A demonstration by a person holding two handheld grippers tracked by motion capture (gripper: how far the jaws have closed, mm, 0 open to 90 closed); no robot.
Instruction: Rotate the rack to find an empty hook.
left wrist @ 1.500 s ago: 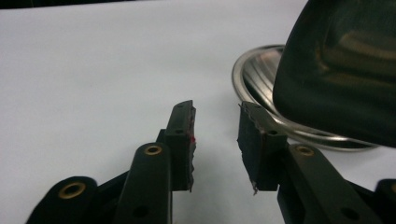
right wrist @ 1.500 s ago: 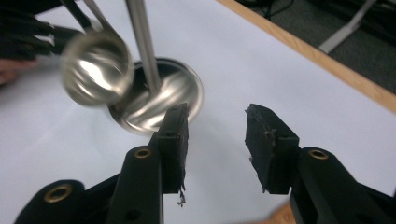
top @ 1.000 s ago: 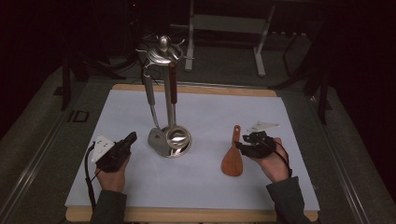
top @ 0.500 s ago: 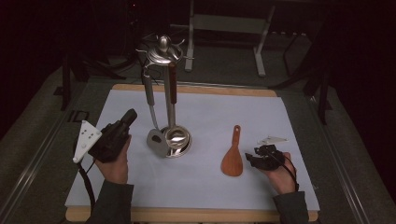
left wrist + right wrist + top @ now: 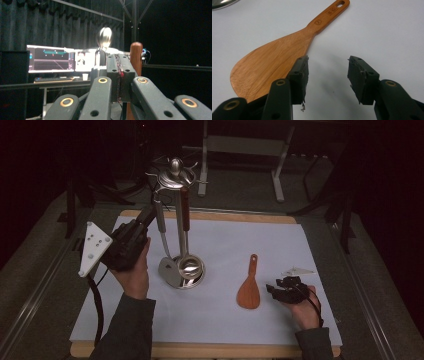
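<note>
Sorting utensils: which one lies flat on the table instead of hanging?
The wooden rice paddle, flat beside the right gripper; the other utensils hang on the steel stand.

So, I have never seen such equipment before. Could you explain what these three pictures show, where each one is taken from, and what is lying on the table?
A person holds a hand tool with two black jaws in each hand. The high view looks down on the table from above. Each of the other two pictures comes from a camera riding on one tool.

The left gripper is raised beside a metal utensil stand; its jaws are shut with nothing between them. A ladle hangs on the stand. The right gripper is open just above the white mat, next to a wooden spatula lying flat. Neither holds anything.
</note>
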